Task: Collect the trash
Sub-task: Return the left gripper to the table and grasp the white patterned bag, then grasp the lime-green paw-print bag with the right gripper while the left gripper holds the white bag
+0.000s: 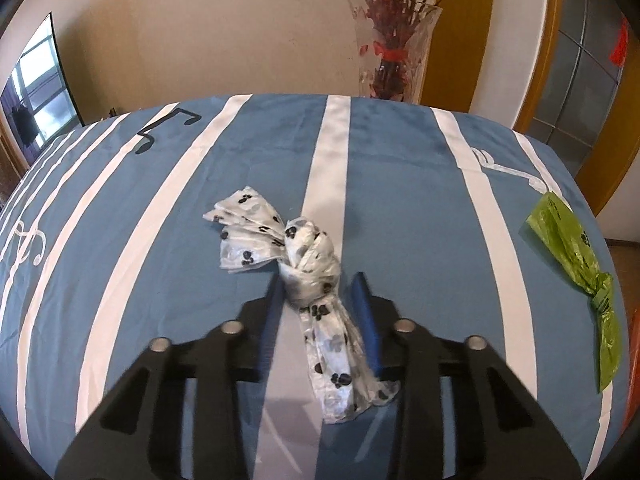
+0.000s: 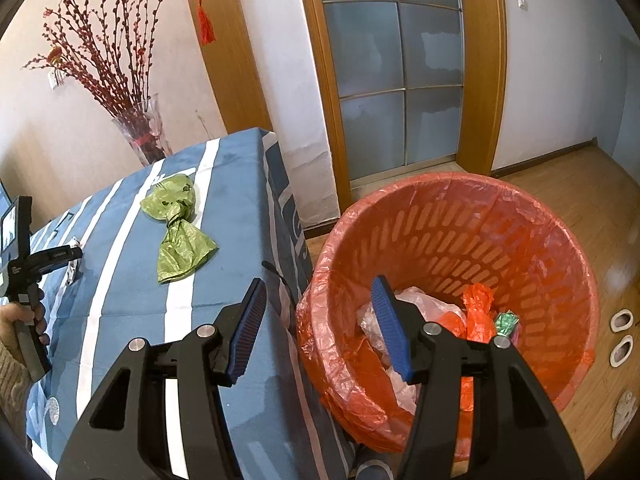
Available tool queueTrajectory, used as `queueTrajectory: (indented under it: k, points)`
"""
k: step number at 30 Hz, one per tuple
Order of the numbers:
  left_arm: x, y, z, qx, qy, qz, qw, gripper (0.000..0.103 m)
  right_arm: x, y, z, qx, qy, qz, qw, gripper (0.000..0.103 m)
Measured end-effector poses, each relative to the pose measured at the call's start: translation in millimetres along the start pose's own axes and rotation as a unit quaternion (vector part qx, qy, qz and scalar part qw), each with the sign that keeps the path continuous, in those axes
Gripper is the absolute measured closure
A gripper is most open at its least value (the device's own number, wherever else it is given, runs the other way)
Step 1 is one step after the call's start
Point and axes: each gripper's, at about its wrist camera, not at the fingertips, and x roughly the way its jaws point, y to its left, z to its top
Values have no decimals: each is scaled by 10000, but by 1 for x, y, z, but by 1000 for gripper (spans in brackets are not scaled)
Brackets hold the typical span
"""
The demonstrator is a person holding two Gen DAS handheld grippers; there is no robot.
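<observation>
On the table, I straddled the white bag [image 1: 308, 268] with the left gripper [image 1: 320, 292], spread.
Next I needed to clench; right gripper [image 2: 320, 320] hung released over the bin [image 2: 520, 216].

Left gripper [image 1: 320, 292] held low and level, fingers [image 1: 364, 312] spread apart. Right gripper [image 2: 320, 320] raised, tilted downward, fingers [image 2: 390, 328] spread wide.

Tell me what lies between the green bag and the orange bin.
In the right wrist view, only bare blue-striped tablecloth and its hanging edge separate the green bag from the orange bin.
</observation>
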Motion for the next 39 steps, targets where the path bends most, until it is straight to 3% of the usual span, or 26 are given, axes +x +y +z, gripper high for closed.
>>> queueTrajectory:
  k: [8, 17, 28, 36, 39]
  points:
    - [-1, -1, -1, 41, -29, -148, 9999, 87, 0, 4, 0, -27, -9, 45, 10000, 47]
    - [-13, 6, -15, 147, -83, -336, 9993, 87, 4, 29, 8, -196, -28, 265, 9995, 47]
    - [-39, 16, -40, 399, -129, -694, 9967, 87, 63, 111, 38, -561, 293, 735, 9953, 47]
    - [-43, 12, -45, 514, -133, -900, 9945, 87, 108, 164, 48, -996, 468, 555, 9924, 48]
    - [-42, 10, -46, 526, -94, -942, 9941, 87, 117, 173, 47, -1163, 577, 420, 9906, 54]
